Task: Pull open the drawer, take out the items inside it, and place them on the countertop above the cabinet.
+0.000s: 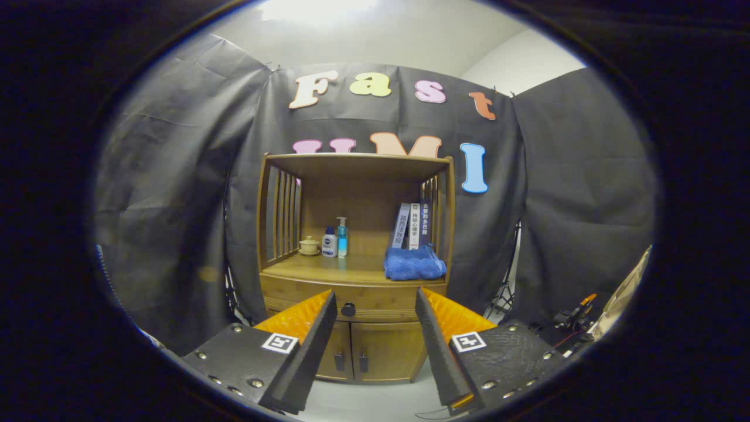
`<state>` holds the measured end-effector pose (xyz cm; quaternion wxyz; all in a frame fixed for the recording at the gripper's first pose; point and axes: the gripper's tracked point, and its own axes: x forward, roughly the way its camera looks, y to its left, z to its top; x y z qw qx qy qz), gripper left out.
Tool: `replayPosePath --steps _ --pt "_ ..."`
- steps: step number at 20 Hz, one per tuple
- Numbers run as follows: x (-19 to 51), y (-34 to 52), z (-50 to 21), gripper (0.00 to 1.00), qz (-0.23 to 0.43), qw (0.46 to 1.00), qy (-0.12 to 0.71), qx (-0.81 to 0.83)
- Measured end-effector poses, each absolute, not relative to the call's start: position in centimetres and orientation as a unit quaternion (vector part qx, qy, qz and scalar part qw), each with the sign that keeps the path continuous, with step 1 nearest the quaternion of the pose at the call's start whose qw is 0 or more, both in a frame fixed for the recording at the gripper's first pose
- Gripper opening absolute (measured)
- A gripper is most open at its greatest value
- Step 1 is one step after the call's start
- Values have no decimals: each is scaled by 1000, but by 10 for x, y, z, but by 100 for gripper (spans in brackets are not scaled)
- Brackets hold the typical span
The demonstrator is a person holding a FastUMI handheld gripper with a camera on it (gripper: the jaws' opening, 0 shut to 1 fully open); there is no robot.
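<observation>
Task not yet begun, we judge: the drawer (pixel 351 300) at centre frame sits closed, its knob (pixel 348 309) between our gripper (pixel 375 308) fingers, which stand wide apart and empty; contents unseen; the worktop (pixel 328 268) above already carries a cup (pixel 309 245), two bottles (pixel 335 239), books (pixel 413 225) and a blue cloth (pixel 413 264).

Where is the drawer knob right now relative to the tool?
In the gripper view, the drawer knob sits on the closed drawer front under the countertop, beyond the open tool, between its fingertips, nearer the left one.
</observation>
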<state>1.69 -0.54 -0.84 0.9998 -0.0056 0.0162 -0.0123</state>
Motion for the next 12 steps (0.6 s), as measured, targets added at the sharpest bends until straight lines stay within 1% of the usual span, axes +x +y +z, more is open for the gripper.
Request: replayPosePath --steps 3,6,11,12 --pt "41 -10 -15 80 -25 1000 15 2" --pt "81 -3 -37 80 -28 999 34 -11" --pt "167 48 -75 81 34 998 49 30" --pt "183 52 -85 81 36 997 54 42"
